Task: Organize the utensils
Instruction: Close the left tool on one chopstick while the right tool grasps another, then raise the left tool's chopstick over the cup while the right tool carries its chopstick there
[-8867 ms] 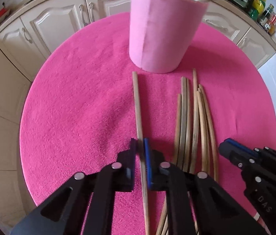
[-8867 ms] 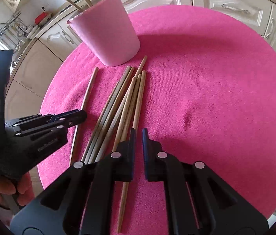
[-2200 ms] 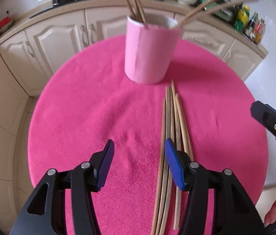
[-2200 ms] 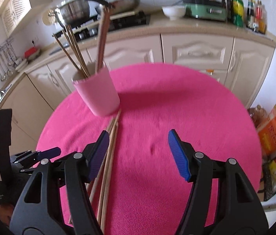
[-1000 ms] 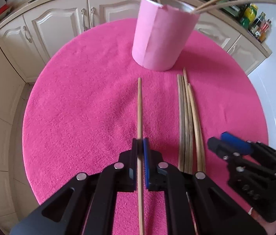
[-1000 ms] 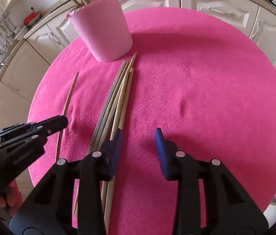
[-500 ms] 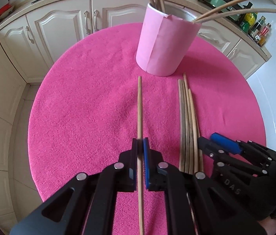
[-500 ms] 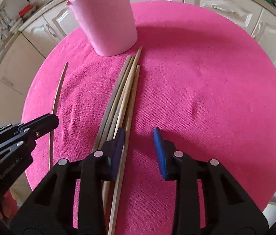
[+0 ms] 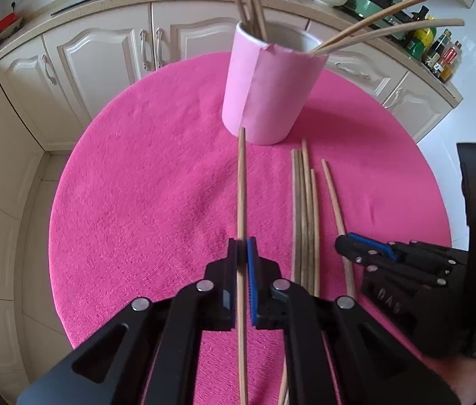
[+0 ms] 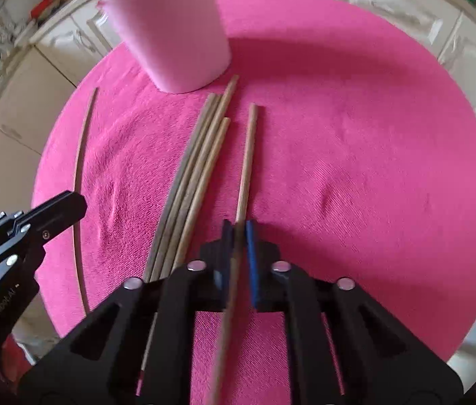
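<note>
A round bench (image 9: 143,175) is covered in pink cloth. A pink cup (image 9: 268,91) holding several chopsticks is stood at its far side. Four loose chopsticks (image 10: 190,185) are laid together near the cup. The left tongs (image 9: 242,253) are clamped on one chopstick (image 9: 241,182), the right tongs (image 10: 238,236) on another chopstick (image 10: 247,158).

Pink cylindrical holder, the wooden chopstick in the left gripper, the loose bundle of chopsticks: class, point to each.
Pink cylindrical holder (image 9: 271,94), left wrist view, its side wall.
Wooden chopstick in the left gripper (image 9: 241,185), left wrist view, mid-shaft.
Loose bundle of chopsticks (image 10: 194,175), right wrist view, middle of bundle.
</note>
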Demonstrator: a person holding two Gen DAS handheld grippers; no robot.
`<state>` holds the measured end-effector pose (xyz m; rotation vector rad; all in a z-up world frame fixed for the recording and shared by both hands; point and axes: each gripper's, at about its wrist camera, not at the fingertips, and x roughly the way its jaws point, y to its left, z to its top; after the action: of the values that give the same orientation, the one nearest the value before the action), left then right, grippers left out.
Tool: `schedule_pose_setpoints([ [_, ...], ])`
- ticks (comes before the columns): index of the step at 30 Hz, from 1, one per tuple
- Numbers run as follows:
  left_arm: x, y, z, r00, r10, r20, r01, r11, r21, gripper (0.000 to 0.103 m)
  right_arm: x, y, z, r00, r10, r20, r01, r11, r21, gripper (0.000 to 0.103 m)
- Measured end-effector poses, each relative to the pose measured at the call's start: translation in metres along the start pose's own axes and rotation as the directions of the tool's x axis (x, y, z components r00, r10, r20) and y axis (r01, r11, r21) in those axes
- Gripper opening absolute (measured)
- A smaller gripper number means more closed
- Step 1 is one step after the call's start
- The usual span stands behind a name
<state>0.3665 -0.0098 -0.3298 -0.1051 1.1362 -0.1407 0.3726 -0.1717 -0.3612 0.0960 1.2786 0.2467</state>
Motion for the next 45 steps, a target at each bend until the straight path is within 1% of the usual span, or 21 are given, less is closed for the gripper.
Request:
schedule_pose_setpoints([
  [5, -0.014, -0.005, 0.005, 0.999, -0.020, 0.047, 0.019, 1.000, 0.016, 0.006, -0.009, -0.026, -0.004, 0.996, 0.092, 0.024, -0.093, 0.992, 0.084, 0.006],
  [6, -0.017, -0.006, 0.006, 0.998, -0.023, 0.058, 0.022, 1.000, 0.017, 0.006, -0.013, -0.032, -0.004, 0.992, 0.118, 0.040, -0.122, 0.987, 0.104, 0.006],
  [8, -0.025, -0.009, 0.009, 0.996, -0.034, 0.085, 0.033, 0.999, 0.015, 0.006, -0.023, -0.041, -0.003, 0.987, 0.141, 0.078, -0.150, 0.981, 0.121, 0.006],
  [10, -0.032, -0.012, 0.012, 0.992, -0.046, 0.117, 0.045, 0.999, 0.015, 0.006, -0.040, -0.050, -0.003, 0.976, 0.170, 0.135, -0.189, 0.972, 0.142, 0.006],
  [12, -0.040, -0.016, 0.016, 0.987, -0.053, 0.153, 0.050, 0.998, 0.024, 0.006, -0.055, -0.057, -0.001, 0.965, 0.183, 0.186, -0.212, 0.966, 0.147, 0.006],
  [13, -0.040, -0.018, 0.018, 0.987, -0.052, 0.153, 0.048, 0.998, 0.028, 0.006, -0.061, -0.060, 0.002, 0.961, 0.185, 0.203, -0.216, 0.965, 0.145, 0.006],
  [15, -0.033, -0.021, 0.020, 0.992, -0.053, 0.119, 0.049, 0.998, 0.039, 0.006, -0.067, -0.063, 0.009, 0.959, 0.193, 0.209, -0.224, 0.965, 0.139, 0.006],
  [17, -0.019, -0.019, 0.020, 0.997, -0.046, 0.063, 0.045, 0.999, 0.028, 0.006, -0.067, -0.060, 0.008, 0.959, 0.191, 0.211, -0.222, 0.966, 0.134, 0.006],
  [19, -0.007, -0.019, 0.017, 0.999, -0.022, 0.025, 0.021, 0.999, 0.032, 0.006, -0.062, -0.062, 0.009, 0.960, 0.198, 0.198, -0.228, 0.964, 0.138, 0.006],
  [20, 0.004, -0.019, 0.015, 1.000, 0.002, -0.004, -0.001, 0.999, 0.039, 0.007, -0.060, -0.063, 0.009, 0.961, 0.201, 0.191, -0.229, 0.964, 0.137, 0.006],
  [22, 0.018, -0.019, 0.013, 0.999, 0.021, -0.049, -0.019, 0.999, 0.038, 0.007, -0.057, -0.064, 0.010, 0.962, 0.205, 0.180, -0.231, 0.963, 0.139, 0.006],
  [25, 0.034, -0.018, 0.010, 0.995, 0.023, -0.102, -0.020, 0.999, 0.029, 0.008, -0.047, -0.065, 0.009, 0.963, 0.211, 0.166, -0.235, 0.961, 0.143, 0.006],
  [28, 0.042, -0.016, 0.009, 0.992, 0.032, -0.124, -0.029, 0.999, 0.023, 0.022, -0.042, -0.066, 0.011, 0.964, 0.217, 0.153, -0.239, 0.961, 0.140, 0.006],
  [29, 0.043, -0.015, 0.009, 0.991, 0.032, -0.131, -0.030, 0.999, 0.019, 0.022, -0.041, -0.066, 0.012, 0.964, 0.218, 0.149, -0.239, 0.961, 0.138, 0.006],
  [33, 0.049, -0.013, 0.011, 0.990, 0.050, -0.133, -0.047, 0.999, 0.023, 0.022, -0.037, -0.065, 0.015, 0.965, 0.222, 0.143, -0.241, 0.961, 0.135, 0.006],
  [36, 0.051, -0.022, 0.010, 0.988, 0.086, -0.128, -0.079, 0.995, 0.060, 0.020, -0.034, -0.067, 0.017, 0.965, 0.223, 0.140, -0.241, 0.961, 0.136, 0.006],
  [37, 0.052, -0.024, 0.010, 0.986, 0.111, -0.123, -0.102, 0.992, 0.078, 0.013, -0.034, -0.068, 0.018, 0.965, 0.222, 0.140, -0.241, 0.961, 0.136, 0.006],
  [38, 0.054, -0.025, 0.014, 0.986, 0.116, -0.122, -0.107, 0.991, 0.079, 0.007, -0.034, -0.069, 0.019, 0.965, 0.222, 0.142, -0.241, 0.961, 0.135, 0.006],
  [40, 0.050, -0.016, 0.015, 0.988, 0.098, -0.123, -0.094, 0.995, 0.044, 0.005, -0.036, -0.071, 0.021, 0.963, 0.223, 0.150, -0.243, 0.960, 0.136, 0.006],
  [43, 0.036, -0.007, 0.018, 0.996, 0.058, -0.074, -0.058, 0.998, -0.003, 0.005, -0.042, -0.074, 0.025, 0.958, 0.230, 0.172, -0.254, 0.958, 0.135, 0.006],
  [45, 0.019, -0.003, 0.022, 0.999, 0.021, -0.024, -0.022, 0.999, -0.028, 0.005, -0.047, -0.076, 0.029, 0.953, 0.235, 0.192, -0.262, 0.956, 0.134, 0.006],
])
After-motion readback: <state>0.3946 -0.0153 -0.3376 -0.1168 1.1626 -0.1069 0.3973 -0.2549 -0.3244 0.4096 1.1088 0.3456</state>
